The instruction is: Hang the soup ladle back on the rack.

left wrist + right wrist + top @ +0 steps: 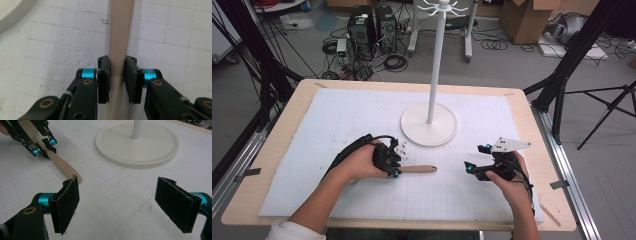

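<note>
- White gridded mat (337,125) on a wooden table (292,107), white stand (429,125) at the back.
- Left gripper (117,75) clamped on the wooden handle (120,37), just in front of the stand.
- Right gripper (125,205) wide open, gripping nothing, right of the handle.

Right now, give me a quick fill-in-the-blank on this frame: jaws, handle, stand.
1. The left gripper has its jaws shut on the wooden ____.
2. The right gripper holds nothing; its jaws stand ____.
3. The wooden handle lies flat on the white ____ mat.
4. The white stand has a round ____ resting on the mat.

Missing words: handle; open; grid; base
</note>
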Demonstrator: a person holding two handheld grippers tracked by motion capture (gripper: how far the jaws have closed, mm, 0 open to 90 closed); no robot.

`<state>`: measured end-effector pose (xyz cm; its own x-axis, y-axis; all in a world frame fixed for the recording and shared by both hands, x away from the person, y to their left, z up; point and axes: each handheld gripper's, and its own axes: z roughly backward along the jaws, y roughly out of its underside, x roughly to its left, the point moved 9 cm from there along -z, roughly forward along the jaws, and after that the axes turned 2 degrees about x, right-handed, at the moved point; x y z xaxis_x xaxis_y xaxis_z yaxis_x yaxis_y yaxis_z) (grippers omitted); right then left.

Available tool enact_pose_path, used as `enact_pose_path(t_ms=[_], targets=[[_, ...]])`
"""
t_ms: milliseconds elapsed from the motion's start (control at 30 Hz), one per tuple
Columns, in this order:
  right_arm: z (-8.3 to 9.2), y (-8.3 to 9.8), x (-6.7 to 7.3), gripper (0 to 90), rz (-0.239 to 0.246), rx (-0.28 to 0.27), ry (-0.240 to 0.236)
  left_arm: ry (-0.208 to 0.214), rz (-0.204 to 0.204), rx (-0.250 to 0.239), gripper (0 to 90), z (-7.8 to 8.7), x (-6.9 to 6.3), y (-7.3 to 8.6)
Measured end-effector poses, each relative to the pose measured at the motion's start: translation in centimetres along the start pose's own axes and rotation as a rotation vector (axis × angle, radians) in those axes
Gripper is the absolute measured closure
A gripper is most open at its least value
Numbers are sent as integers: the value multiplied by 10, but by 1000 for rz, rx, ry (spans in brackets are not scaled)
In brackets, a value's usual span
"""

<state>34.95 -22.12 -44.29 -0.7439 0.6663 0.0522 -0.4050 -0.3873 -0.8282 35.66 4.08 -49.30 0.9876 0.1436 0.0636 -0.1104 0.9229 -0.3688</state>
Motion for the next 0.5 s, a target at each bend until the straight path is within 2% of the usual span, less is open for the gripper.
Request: enact_pose_path(t_ms=[133, 200, 433, 500], targets=[[0, 0, 0, 187, -1, 0, 1, -5, -5, -5, 749, 0, -1, 0], [0, 0, 0, 187, -4, 3, -1, -20, -11, -5, 754, 0, -1, -1], [-1, 0, 0, 187, 1, 4, -2, -48, 44, -35, 761, 3, 5, 0], [-1, 1, 0, 187, 2, 5, -2, -55, 55, -57, 761, 6, 6, 0]])
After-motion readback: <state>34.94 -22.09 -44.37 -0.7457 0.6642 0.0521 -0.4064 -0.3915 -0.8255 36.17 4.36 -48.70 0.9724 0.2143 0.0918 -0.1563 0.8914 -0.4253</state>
